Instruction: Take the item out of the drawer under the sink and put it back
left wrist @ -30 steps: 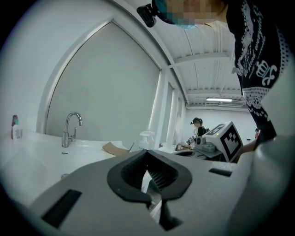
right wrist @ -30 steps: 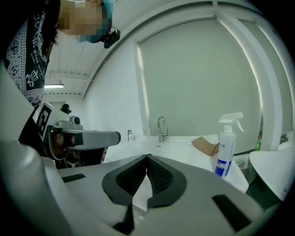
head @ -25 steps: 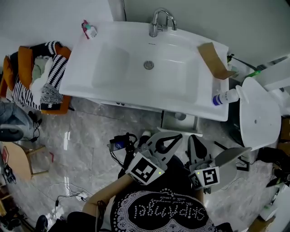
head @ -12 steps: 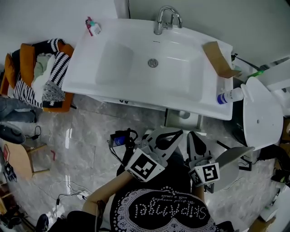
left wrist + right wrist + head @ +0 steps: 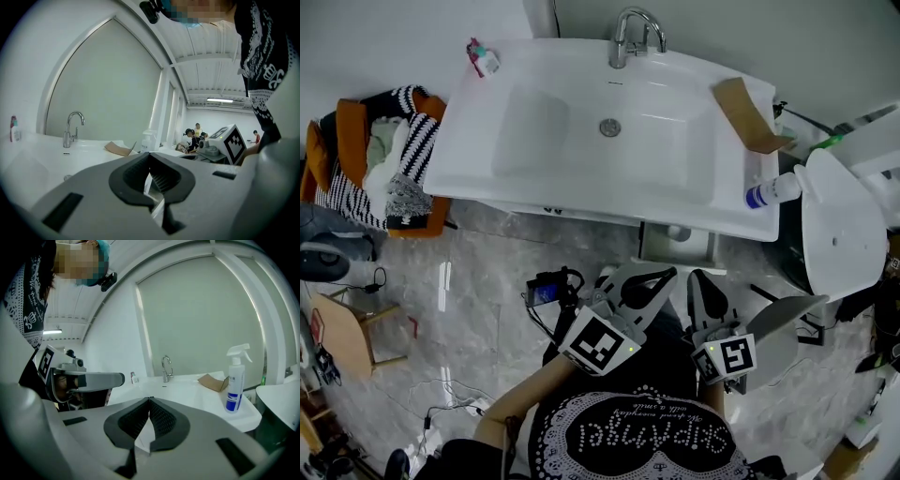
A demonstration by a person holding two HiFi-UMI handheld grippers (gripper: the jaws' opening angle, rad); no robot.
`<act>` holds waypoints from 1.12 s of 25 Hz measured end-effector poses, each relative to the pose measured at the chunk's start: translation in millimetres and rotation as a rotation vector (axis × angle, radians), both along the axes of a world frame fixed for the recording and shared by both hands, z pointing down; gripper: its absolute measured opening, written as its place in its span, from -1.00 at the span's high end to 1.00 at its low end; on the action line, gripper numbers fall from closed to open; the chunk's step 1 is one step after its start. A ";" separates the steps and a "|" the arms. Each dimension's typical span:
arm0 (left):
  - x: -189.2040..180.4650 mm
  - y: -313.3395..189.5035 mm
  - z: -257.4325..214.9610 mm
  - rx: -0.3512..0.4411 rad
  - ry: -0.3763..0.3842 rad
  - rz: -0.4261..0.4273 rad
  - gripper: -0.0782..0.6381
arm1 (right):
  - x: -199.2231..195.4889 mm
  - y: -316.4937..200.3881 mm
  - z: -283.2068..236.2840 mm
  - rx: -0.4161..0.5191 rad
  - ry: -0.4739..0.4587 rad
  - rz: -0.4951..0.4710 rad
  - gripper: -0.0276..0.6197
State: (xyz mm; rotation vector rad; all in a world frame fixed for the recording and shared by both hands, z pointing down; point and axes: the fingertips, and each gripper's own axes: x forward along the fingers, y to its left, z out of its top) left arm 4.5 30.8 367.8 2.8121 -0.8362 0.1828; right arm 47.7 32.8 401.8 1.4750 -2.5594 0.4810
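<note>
Progress: judged as not yet begun, with nothing lifted out and both grippers held back from the sink (image 5: 534, 187)
Left gripper (image 5: 667, 277): jaws closed tip to tip, with nothing between them
Right gripper (image 5: 701, 281): jaws closed and empty, just beside the left one
Drawer and item: neither can be made out; the basin's front edge overhangs the cabinet, and only a pale boxy part (image 5: 675, 246) shows beneath it, which may or may not be the drawer
Left to do: probably the whole job, meaning opening the drawer, lifting the item out, putting it back and shutting the drawer
Sink surface: glossy white and rectangular with rounded corners, a shallower shelf on its left half and a round metal drain (image 5: 609, 127) in the middle
Tap (image 5: 630, 36): polished metal, arched spout, at the back rim
Cardboard (image 5: 744, 114): a brown, matte, flat piece with a folded end, lying on the sink's right rim
Spray bottle (image 5: 771, 193): pale plastic with a blue label and a trigger head, upright at the sink's right front corner
Pads (image 5: 162, 176): dark and ribbed, rubbery looking, set in smooth grey plastic bodies
Floor (image 5: 487, 272): shiny grey marbled tiles with loose cables
Basket (image 5: 389, 159): holds soft striped cloth, left of the sink
</note>
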 end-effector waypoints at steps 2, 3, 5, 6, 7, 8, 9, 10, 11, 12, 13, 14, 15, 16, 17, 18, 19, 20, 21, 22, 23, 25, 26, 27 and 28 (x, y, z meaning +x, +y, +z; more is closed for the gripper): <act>-0.4 0.9 0.0 -0.002 0.006 0.003 0.77 | -1.2 2.2 0.9 -0.001 0.019 0.004 0.86; 0.1 0.9 -0.2 -0.004 0.010 0.008 0.77 | -1.5 2.7 1.2 0.000 0.026 0.008 0.86; 2.9 0.5 -0.4 -0.006 0.013 0.023 0.77 | -0.8 2.9 1.4 0.004 0.036 0.017 0.86; 4.5 0.8 -0.6 -0.006 0.014 0.030 0.77 | -0.1 3.1 1.5 0.006 0.039 0.020 0.86; 5.4 1.4 -0.7 -0.005 0.014 0.036 0.77 | 0.4 3.6 1.7 0.008 0.041 0.022 0.86; 5.6 2.0 -0.5 -0.002 0.012 0.041 0.77 | 0.7 4.1 1.8 0.008 0.042 0.023 0.86; 5.5 2.5 -0.3 0.002 0.009 0.044 0.77 | 1.1 4.7 2.1 0.008 0.044 0.024 0.86; 5.5 2.8 -0.4 0.003 0.008 0.046 0.77 | 1.8 5.3 2.5 0.007 0.049 0.023 0.86; 5.7 2.7 -0.6 0.001 0.010 0.047 0.77 | 2.2 5.7 2.7 0.007 0.054 0.023 0.86; 6.2 2.3 -1.0 0.000 0.013 0.047 0.77 | 1.8 5.7 2.4 0.005 0.056 0.024 0.86; 6.7 1.8 -1.2 -0.001 0.016 0.048 0.77 | 1.1 5.5 2.0 0.004 0.057 0.024 0.86; 7.1 1.4 -1.3 -0.001 0.016 0.050 0.77 | 0.8 5.3 2.1 0.005 0.060 0.023 0.86; 7.4 1.2 -1.3 0.001 0.015 0.052 0.77 | 1.1 5.1 2.7 0.008 0.067 0.022 0.86; 7.6 1.2 -1.2 0.002 0.014 0.054 0.77 | 1.9 5.1 3.8 0.012 0.075 0.020 0.86; 7.6 1.0 -1.3 0.004 0.014 0.054 0.77 | 2.4 5.1 4.6 0.017 0.082 0.015 0.86; 7.5 0.6 -1.5 0.006 0.016 0.052 0.77 | 2.5 4.7 5.0 0.021 0.087 0.011 0.86; 7.2 -0.1 -1.7 0.009 0.018 0.050 0.77 | 2.5 4.1 5.3 0.025 0.090 0.008 0.86; 6.7 -0.9 -1.8 0.011 0.019 0.047 0.77 | 2.7 3.2 5.5 0.026 0.091 0.010 0.86; 5.9 -1.6 -1.8 0.011 0.019 0.043 0.77 | 2.9 2.4 5.8 0.026 0.092 0.013 0.86; 5.4 -2.1 -1.7 0.009 0.020 0.040 0.77 | 3.1 1.9 6.0 0.026 0.094 0.014 0.86; 5.3 -2.5 -1.6 0.005 0.021 0.037 0.77 | 3.3 1.5 5.8 0.028 0.098 0.011 0.86; 5.5 -3.2 -1.7 0.003 0.019 0.038 0.77 | 3.5 0.5 5.1 0.031 0.104 0.006 0.86; 5.1 -3.4 -1.5 0.004 0.017 0.039 0.77 | 3.1 0.2 5.3 0.028 0.104 0.006 0.86; 4.5 -3.5 -1.1 0.005 0.016 0.039 0.77 | 2.1 0.0 5.8 0.025 0.102 0.007 0.86; 3.7 -3.6 -0.6 0.006 0.016 0.037 0.77 | 0.4 -0.3 6.2 0.020 0.096 0.009 0.86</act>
